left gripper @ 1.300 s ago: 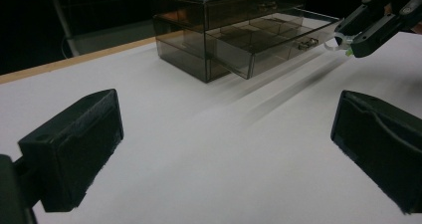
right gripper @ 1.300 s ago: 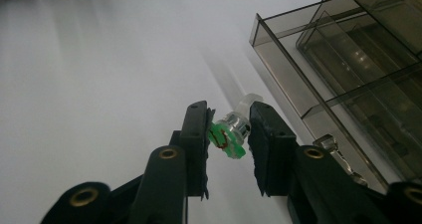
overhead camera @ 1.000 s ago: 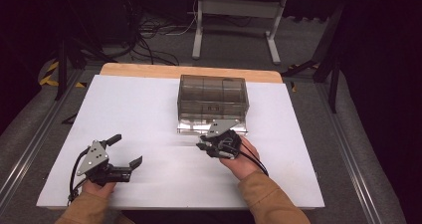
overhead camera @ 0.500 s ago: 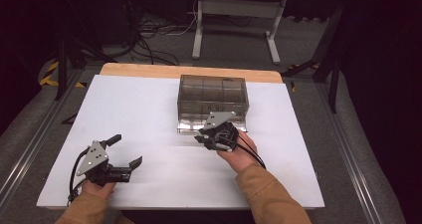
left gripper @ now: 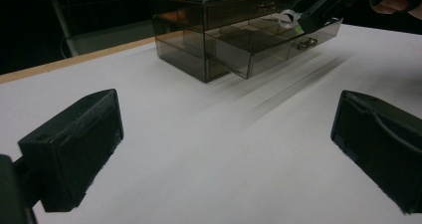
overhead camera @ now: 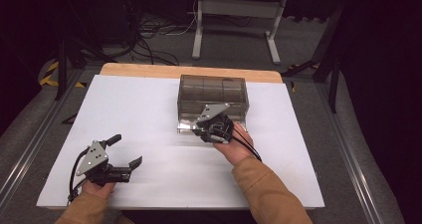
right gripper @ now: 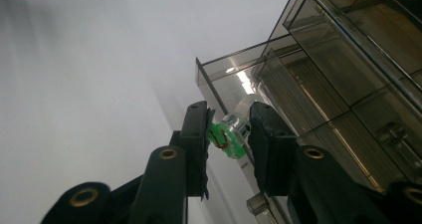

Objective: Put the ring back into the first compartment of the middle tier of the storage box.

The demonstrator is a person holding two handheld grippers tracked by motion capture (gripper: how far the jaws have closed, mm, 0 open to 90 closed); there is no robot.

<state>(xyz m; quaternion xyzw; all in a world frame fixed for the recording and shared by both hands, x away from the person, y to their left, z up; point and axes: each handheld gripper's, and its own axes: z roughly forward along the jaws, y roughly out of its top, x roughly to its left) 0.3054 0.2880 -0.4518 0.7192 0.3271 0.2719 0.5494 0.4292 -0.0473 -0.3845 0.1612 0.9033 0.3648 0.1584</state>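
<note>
R gripper (right gripper: 229, 134) pinches a small clear-and-green part (right gripper: 230, 137) over the open drawer (right gripper: 234, 84).
L gripper (overhead camera: 122, 152), at 8 o'clock, sits spread, idle. Risk as I see it: part slips, misses drawer, rolls off.

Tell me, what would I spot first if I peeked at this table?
The smoky see-through drawer box at the back of the white table, its bottom drawer pulled out. Right over that drawer, the right gripper pinches a small clear-and-green reel. The left gripper waits open near the front-left corner.
</note>
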